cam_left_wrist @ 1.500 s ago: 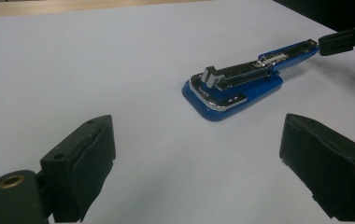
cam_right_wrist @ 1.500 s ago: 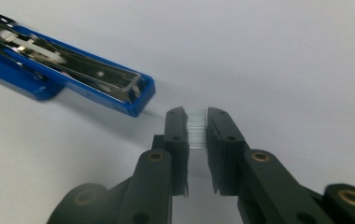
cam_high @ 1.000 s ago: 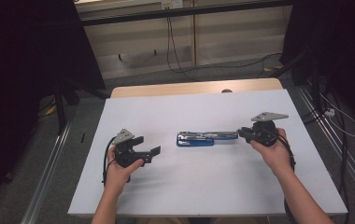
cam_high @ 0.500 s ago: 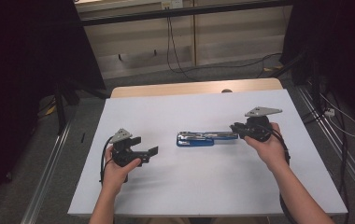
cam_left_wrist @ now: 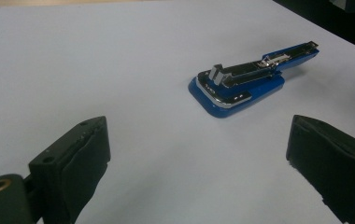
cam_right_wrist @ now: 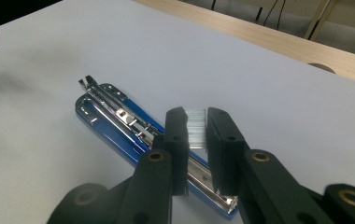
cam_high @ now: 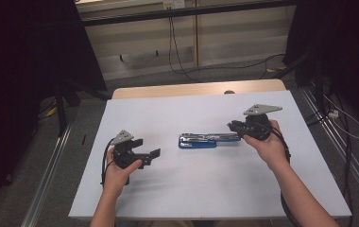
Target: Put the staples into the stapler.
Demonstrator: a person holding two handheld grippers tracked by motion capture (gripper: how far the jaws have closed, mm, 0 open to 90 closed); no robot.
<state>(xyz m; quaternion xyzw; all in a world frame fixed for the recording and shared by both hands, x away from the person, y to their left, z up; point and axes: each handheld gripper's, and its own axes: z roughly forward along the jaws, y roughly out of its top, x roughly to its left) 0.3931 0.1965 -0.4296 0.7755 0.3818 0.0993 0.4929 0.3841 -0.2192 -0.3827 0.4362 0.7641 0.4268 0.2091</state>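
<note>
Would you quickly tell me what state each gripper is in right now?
Left gripper: open, holding nothing.
Right gripper: closed on a strip of staples, above the opened blue stapler.

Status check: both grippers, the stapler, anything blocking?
Left gripper open, short of the blue stapler. Right gripper shut on a strip of staples above it. Stapler opened out flat on table; nothing blocking.
</note>
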